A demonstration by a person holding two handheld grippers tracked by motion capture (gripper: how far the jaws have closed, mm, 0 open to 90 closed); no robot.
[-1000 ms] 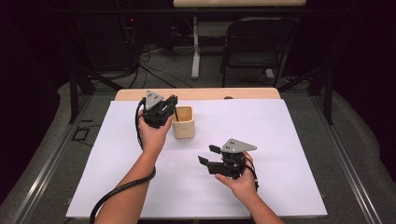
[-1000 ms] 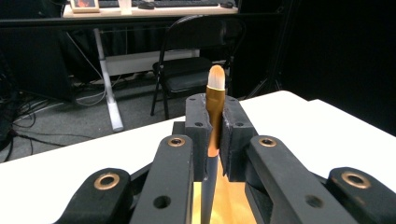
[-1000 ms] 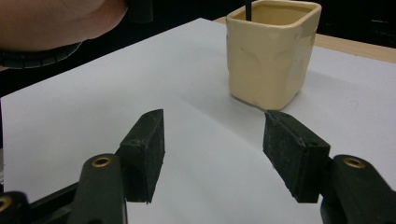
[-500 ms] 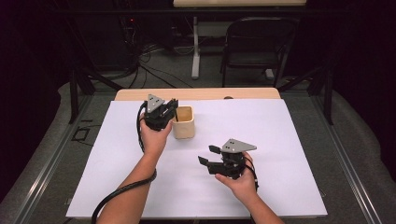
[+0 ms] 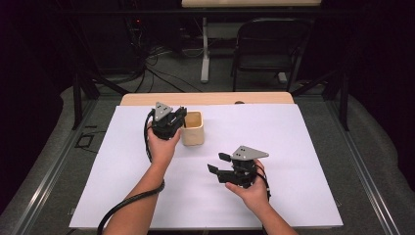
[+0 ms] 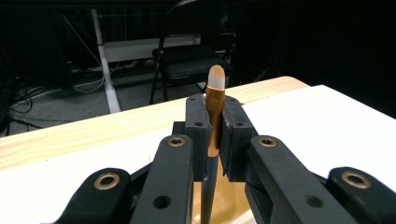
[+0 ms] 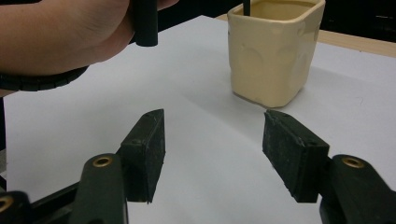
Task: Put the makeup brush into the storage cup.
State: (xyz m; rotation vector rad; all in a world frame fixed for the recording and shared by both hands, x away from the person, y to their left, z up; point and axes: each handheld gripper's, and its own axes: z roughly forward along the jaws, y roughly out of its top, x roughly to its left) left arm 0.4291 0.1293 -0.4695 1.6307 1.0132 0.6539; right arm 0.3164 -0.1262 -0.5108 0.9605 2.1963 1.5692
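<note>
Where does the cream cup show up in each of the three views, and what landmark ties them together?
High view: the cream cup stands left of centre on the white sheet, beside the left gripper.
Left gripper view: its inside shows at bottom centre, under the brush.
Right gripper view: upper right.
Shared landmark: the white sheet.

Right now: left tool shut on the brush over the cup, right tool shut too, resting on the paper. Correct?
Not quite. The right tool is open: the right gripper view shows its jaws standing wide apart with nothing between them. The rest holds: the left tool is shut on the brush, over the cup.
</note>
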